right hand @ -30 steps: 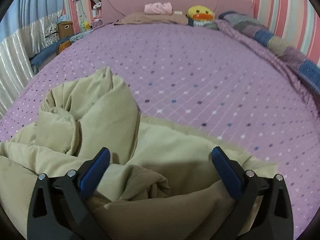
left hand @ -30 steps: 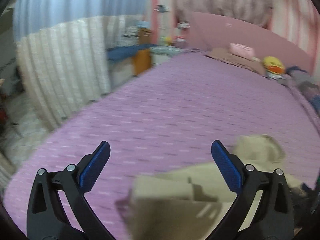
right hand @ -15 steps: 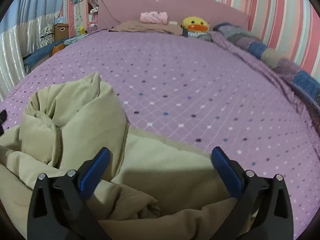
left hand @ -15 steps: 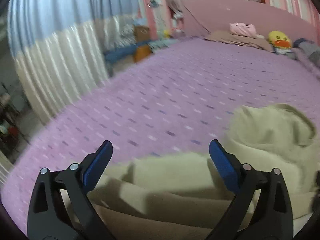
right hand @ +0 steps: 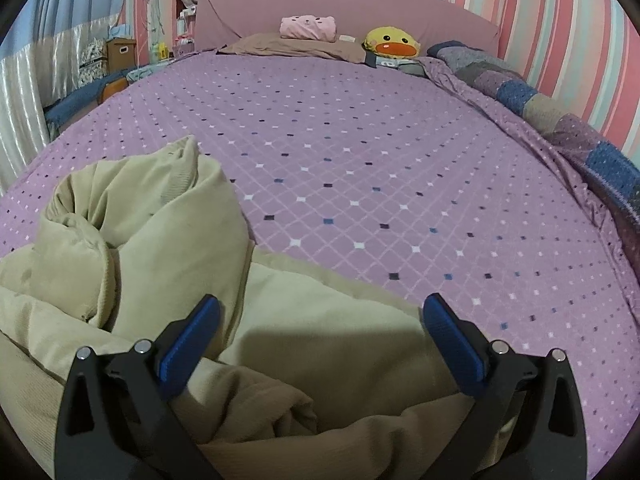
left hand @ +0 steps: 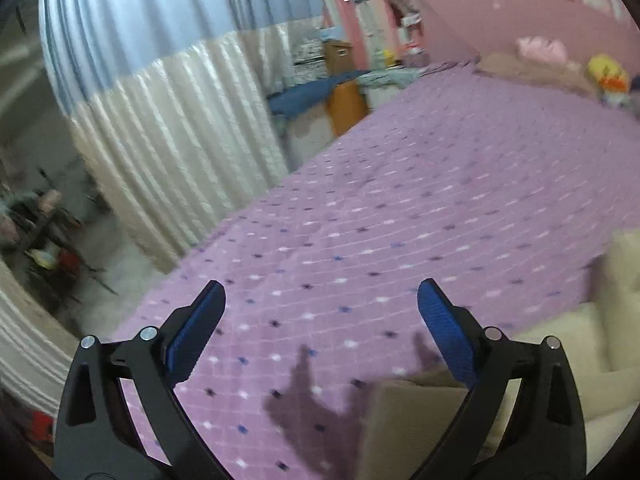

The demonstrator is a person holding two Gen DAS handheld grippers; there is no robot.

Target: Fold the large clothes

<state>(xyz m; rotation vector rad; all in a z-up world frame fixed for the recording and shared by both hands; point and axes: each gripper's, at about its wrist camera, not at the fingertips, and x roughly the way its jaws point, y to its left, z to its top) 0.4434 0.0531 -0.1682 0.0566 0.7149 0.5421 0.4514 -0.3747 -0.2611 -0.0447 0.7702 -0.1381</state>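
Left claw (left hand: 322, 296): jaws wide apart, nothing between them, hanging over bare purple bedspread (left hand: 400, 208). Its shadow falls on the spread just below. Left view is motion-blurred.

Right claw (right hand: 320, 308): jaws also spread wide, gripping nothing, positioned over the beige garment (right hand: 320, 344).

Garment (left hand: 560, 360): large, corduroy-like, crumpled in a heap at the near end of the bed; one bunched section sticks up on the garment's left side in the right view. In the left view only its edge shows, to the right of the left claw.

Relative to the garment: pink headboard (right hand: 344, 0) at the far end of the bed, yellow duck plush (right hand: 392, 42) and pink pillow (right hand: 307, 27) in front of it; patchwork quilt (right hand: 560, 112) along the far right edge; curtains (left hand: 180, 120) off the bed's left side.
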